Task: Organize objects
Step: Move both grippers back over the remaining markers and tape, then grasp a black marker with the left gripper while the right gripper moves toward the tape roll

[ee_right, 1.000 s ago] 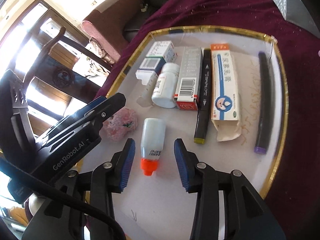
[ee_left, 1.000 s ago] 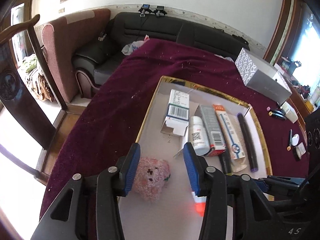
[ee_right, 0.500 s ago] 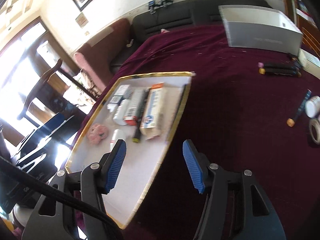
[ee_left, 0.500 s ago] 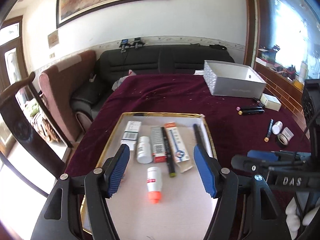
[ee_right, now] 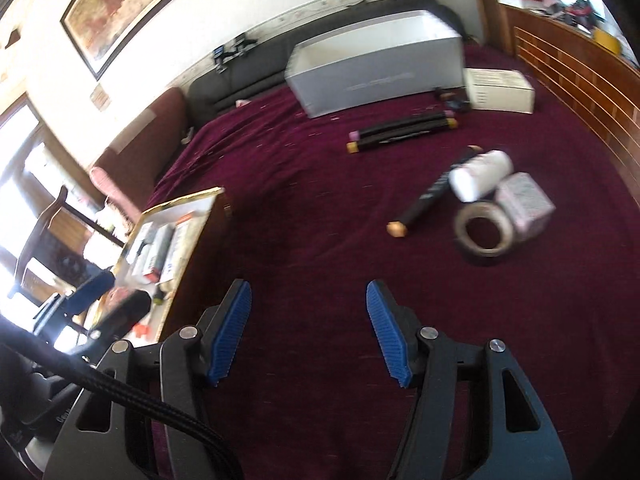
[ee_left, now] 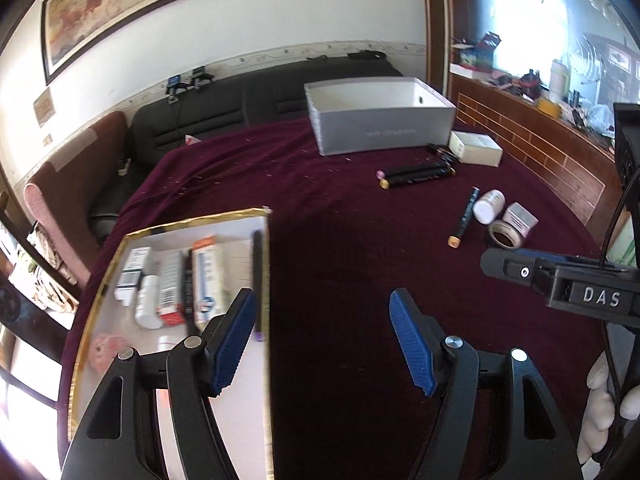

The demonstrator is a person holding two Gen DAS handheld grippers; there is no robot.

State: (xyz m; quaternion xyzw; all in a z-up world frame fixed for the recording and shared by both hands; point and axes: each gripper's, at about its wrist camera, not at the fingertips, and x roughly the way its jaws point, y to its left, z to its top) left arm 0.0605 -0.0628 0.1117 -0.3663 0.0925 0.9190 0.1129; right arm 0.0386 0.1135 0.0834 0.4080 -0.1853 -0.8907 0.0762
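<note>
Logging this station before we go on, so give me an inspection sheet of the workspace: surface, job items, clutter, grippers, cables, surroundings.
Surface: maroon cloth over the table.
Job's things: gold-rimmed tray holding boxes, a bottle and markers; loose on the cloth two markers, another marker, white bottle, tape roll, small box, white carton.
Clutter: open grey box.
Grippers: left gripper and right gripper open, nothing between the fingers.
Cables: black braided cable beside the right gripper.
Surroundings: dark sofa, framed painting.

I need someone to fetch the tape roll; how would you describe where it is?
Look right of the gold-edged tray, on the maroon cloth. The tape roll lies flat before a white bottle, beside a small pinkish box; it alone is a ring.
</note>
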